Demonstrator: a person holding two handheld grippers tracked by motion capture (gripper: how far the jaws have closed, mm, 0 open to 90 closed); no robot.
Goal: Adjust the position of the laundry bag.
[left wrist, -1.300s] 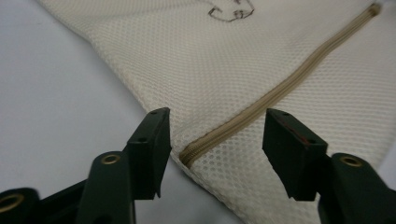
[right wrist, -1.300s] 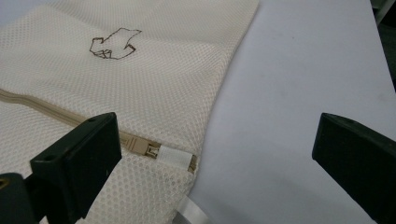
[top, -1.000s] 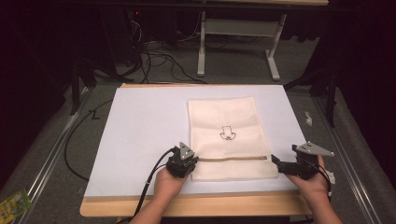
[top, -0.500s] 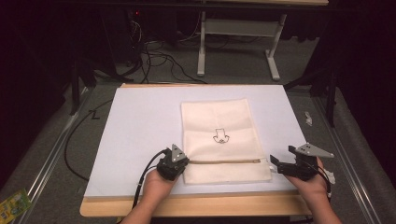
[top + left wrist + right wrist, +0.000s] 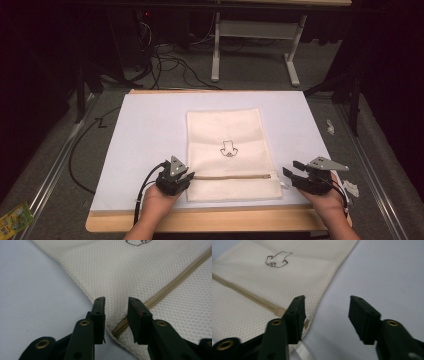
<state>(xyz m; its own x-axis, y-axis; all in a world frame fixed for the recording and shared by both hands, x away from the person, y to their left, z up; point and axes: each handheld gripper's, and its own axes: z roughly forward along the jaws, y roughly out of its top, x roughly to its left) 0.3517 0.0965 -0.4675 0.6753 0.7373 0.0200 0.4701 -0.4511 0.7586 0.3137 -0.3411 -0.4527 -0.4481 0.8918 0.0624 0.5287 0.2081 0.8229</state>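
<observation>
High view: mesh pouch (image 5: pixel 227 150) flat, zipper (image 5: pixel 235 176) shut; my left claw (image 5: pixel 115 305) has just parted, right claw (image 5: pixel 325 305) has been narrowing, both empty; unzipping remains.

The tongs (image 5: pixel 116 305), just opening, gape empty over the mesh bag's (image 5: pixel 155 272) corner where its zip (image 5: pixel 172 285) ends

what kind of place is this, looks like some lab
Probably a lab or recording workspace: a work table with a white mat, loose cables on the carpeted floor, and a dark backdrop. A mesh zip bag lies on the mat.
</observation>
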